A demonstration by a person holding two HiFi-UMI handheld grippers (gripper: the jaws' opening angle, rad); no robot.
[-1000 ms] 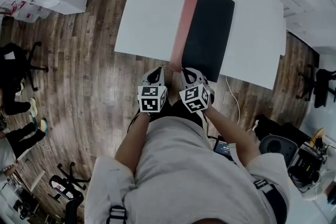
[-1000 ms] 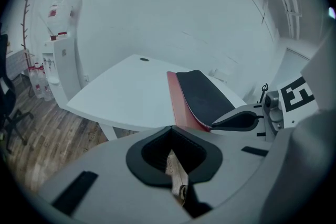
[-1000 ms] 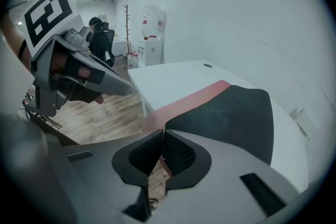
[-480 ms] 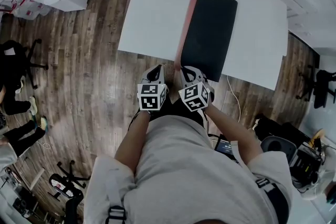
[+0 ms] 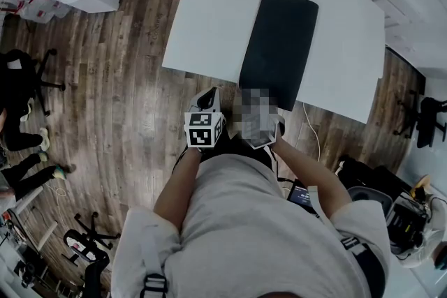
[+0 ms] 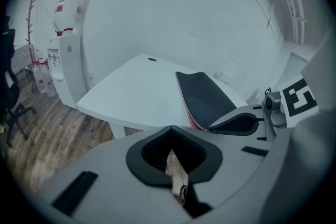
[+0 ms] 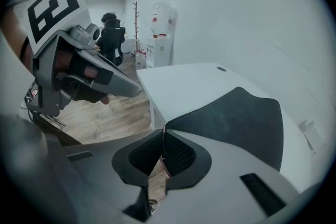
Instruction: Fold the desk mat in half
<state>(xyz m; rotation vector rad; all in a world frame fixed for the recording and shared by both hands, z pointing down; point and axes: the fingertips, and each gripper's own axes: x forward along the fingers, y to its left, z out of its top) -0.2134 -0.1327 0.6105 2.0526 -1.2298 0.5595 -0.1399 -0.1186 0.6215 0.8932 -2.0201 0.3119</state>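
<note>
Both jaws closed, nothing between: left gripper (image 6: 170, 128) and right gripper (image 7: 164, 126) are pressed together.
I see the desk mat (image 5: 279, 45) on the desk (image 5: 209, 10), just ahead of the right jaws and ahead-right of the left ones. It lies doubled, with a pink edge showing. I judge it light, soft and floppy; I would pinch a near corner of the top layer, since it may slide.

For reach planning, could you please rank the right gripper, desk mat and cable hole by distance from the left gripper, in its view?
1. right gripper, alongside, right.
2. desk mat, ahead, right.
3. cable hole, far back, left of mat.
</note>
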